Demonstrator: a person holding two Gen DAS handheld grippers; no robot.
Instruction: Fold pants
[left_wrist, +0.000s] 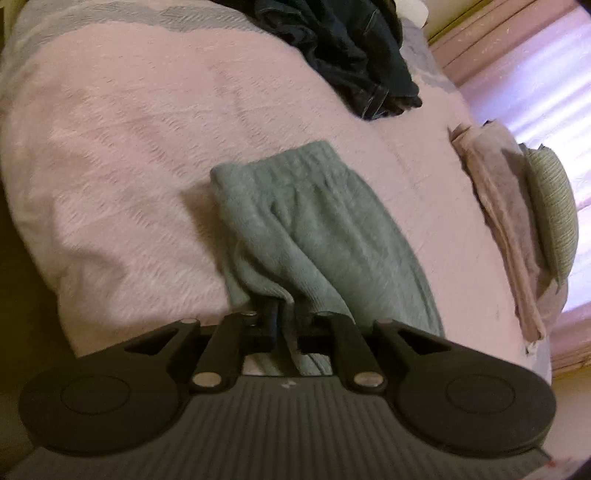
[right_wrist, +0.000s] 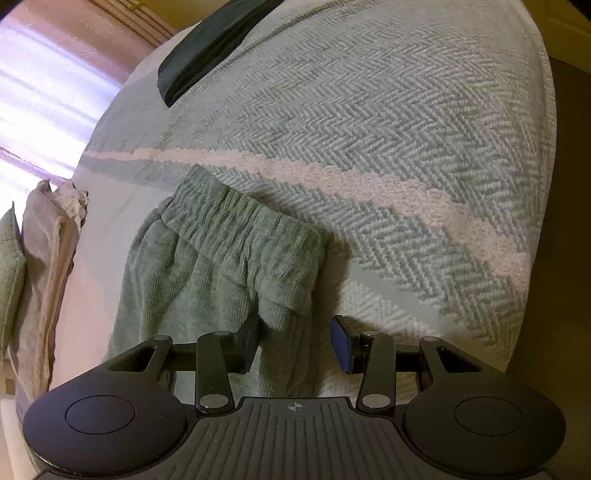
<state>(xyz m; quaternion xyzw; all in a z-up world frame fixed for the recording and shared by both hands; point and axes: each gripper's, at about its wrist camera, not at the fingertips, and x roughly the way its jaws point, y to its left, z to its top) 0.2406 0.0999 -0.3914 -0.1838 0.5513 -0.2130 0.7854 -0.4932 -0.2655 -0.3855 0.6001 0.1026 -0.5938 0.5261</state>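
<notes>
Green ribbed pants (left_wrist: 314, 229) lie on a bed, folded lengthwise, with the elastic waistband at the far end. My left gripper (left_wrist: 282, 325) is shut on the pants' near edge, and the cloth bunches between its fingers. In the right wrist view the same green pants (right_wrist: 207, 266) show their waistband corner just ahead. My right gripper (right_wrist: 295, 347) stands open, its jaws wide apart, with the pants' fabric lying between and under them but not pinched.
The bed is covered by a pink and grey herringbone blanket (left_wrist: 129, 166). A dark garment pile (left_wrist: 351, 51) lies at the far end. Beige folded cloth (left_wrist: 506, 229) and a green cushion (left_wrist: 554, 214) sit at the bed's edge by bright curtains.
</notes>
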